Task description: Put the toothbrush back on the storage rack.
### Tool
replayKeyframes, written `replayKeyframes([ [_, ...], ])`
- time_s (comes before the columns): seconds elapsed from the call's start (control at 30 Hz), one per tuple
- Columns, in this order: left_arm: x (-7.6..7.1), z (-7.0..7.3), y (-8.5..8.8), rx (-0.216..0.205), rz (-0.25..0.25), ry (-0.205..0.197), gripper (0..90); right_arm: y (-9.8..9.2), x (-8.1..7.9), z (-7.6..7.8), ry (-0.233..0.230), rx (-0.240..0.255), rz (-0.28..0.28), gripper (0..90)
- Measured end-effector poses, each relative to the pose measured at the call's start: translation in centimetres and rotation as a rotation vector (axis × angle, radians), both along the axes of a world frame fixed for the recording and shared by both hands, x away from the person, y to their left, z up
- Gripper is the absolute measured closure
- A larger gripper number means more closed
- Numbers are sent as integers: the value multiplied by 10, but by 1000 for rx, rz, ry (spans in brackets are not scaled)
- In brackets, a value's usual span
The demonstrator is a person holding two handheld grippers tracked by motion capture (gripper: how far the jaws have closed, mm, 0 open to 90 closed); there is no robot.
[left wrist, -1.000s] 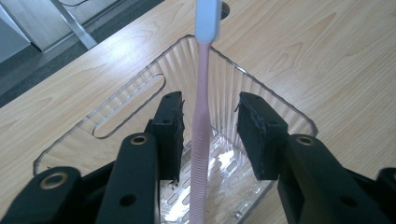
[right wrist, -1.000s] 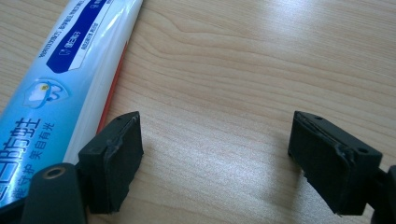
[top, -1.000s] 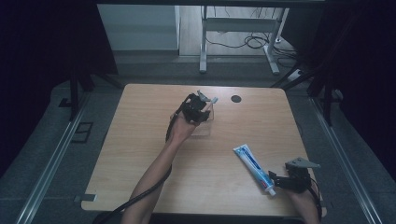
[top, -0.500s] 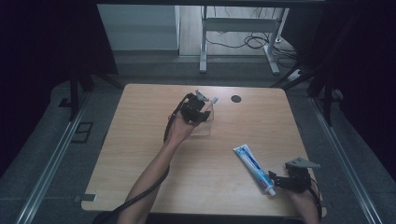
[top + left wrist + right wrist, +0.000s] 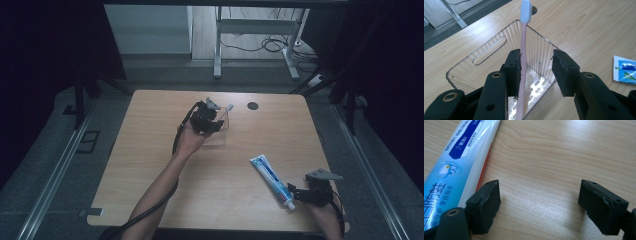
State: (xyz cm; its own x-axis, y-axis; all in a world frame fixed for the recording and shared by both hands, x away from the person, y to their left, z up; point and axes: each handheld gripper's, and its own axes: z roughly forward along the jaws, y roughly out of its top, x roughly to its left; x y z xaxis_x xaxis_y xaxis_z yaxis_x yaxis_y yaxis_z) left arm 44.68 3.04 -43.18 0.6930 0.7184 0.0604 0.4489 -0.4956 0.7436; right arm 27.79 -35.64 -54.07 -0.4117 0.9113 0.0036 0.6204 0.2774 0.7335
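Left tool (image 5: 536, 72) over clear ribbed bin (image 5: 486, 53), jaws apart, pink toothbrush (image 5: 523, 50) upright against one pad, free of the other, its lower end inside the bin. Right tool (image 5: 539, 205) wide, empty, low on tabletop (image 5: 150, 150), toothpaste tube (image 5: 461, 162) just beside one jaw.

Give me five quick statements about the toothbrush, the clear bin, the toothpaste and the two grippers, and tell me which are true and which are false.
1. The pink toothbrush stands between the left gripper's jaws. True.
2. Both jaws press on the toothbrush. False: it lies against one jaw, with a wide gap to the other.
3. The clear plastic bin sits on the wooden table. True.
4. The right gripper is shut on the toothpaste tube. False: its jaws stand open over bare table, the tube beside one jaw.
5. The toothpaste tube is inside the bin. False: it lies on the table.
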Motion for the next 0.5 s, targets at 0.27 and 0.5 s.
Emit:
replayKeyframes([
  [0.27, -4, -3, 6, -9, -3, 10, 590, 0, 0, 0, 1, 1, -1, 174],
  [0.5, -8, -4, 14, -32, -1, 13, 590, 0, 0, 0, 1, 0, -1, 174],
])
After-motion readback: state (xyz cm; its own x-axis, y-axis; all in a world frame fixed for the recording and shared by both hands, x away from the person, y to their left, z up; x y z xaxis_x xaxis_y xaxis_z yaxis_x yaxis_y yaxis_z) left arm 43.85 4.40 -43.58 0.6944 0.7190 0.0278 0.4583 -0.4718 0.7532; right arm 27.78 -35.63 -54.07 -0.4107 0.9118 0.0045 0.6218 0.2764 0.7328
